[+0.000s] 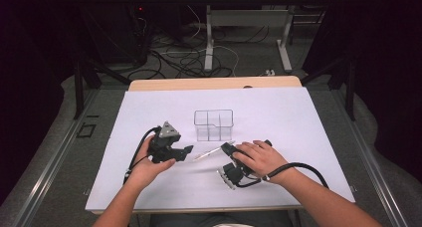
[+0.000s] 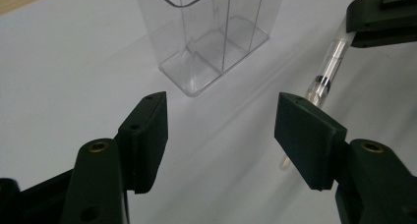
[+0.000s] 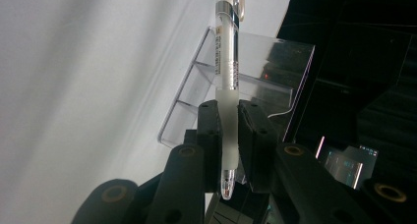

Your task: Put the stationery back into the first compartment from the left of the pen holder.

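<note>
Slim translucent white plastic pen [image 3: 228, 71]: pinched at its frosted grip section between the pressed pads of the right claw [image 1: 228, 148]; in the high view held low over the white-covered bench [image 1: 298, 122], slanting toward the left claw [image 1: 185, 152]. Tip protruding below the pads in the right gripper view.

Clear plastic divided organiser box [image 1: 214, 125]: upright on bench, just beyond both claws, apart from pen.

Left claw: spread, nothing between pads; pen end visible just behind one pad in the left gripper view [image 2: 322, 84].

Surroundings: tangled cables [image 1: 184, 57] on floor beyond bench; second table's metal legs [image 1: 209, 38].
</note>
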Demonstrator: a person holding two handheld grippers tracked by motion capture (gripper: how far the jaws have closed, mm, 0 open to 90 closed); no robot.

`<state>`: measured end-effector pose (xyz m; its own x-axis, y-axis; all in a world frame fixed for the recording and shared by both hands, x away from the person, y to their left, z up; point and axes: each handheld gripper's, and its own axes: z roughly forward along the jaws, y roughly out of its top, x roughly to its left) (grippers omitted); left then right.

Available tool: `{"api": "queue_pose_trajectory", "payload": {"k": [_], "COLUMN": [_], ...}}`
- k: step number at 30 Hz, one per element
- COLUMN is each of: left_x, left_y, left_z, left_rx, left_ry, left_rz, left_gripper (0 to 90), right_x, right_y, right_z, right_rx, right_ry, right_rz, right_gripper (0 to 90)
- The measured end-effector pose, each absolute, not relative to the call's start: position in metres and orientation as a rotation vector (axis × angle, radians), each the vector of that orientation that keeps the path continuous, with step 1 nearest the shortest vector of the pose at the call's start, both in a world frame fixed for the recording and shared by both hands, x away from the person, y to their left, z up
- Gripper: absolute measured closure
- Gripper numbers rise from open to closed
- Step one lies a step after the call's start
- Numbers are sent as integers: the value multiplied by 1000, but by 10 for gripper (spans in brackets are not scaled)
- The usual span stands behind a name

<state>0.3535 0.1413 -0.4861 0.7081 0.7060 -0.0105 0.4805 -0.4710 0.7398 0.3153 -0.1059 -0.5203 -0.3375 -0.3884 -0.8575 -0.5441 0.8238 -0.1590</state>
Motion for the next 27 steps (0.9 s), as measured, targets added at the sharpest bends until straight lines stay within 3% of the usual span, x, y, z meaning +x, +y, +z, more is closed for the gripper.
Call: {"api": "queue_pose_trajectory", "payload": {"k": [17,27], "left_x": [351,347], "left_y": [119,96], "left_z": [-481,-485], "left_rx": [2214,2311], "left_ry": [838,752], "left_rz": [294,249], "left_gripper": [498,512], "right_x": [309,306], "right_y": [-103,-102], "right_z": [-523,-524], "right_rx": [-734,-770], "right_ry": [1942,1940], "right_rz": [210,194], "right_gripper": [803,803]}}
